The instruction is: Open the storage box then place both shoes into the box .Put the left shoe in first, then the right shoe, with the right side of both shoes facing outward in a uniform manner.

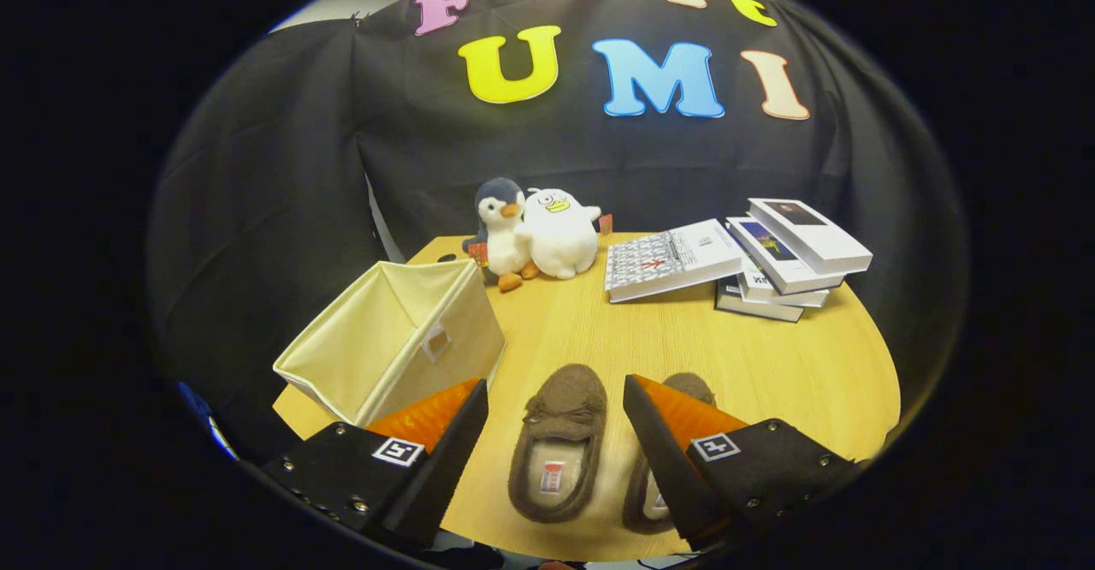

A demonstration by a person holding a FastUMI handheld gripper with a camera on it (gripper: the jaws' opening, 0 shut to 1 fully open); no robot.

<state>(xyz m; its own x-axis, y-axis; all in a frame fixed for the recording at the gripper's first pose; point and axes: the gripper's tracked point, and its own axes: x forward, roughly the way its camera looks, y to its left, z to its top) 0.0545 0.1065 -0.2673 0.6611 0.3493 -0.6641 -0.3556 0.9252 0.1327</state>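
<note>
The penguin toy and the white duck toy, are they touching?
Touching. The gripper view shows the penguin toy leaning against the white duck toy, no gap between them.

The gripper (556,403) is seen from behind, w/ its two fingers reaching forward from the bottom of the view. The fingers stand wide apart, so jaws are spread and nothing is pressed btw them. The left finger (445,442) and the right finger (663,446) both taper to a narrow tip at about the same height. Each finger sits on a dark mount block w/ a small square marker on top. Neither finger touches anything.
</note>
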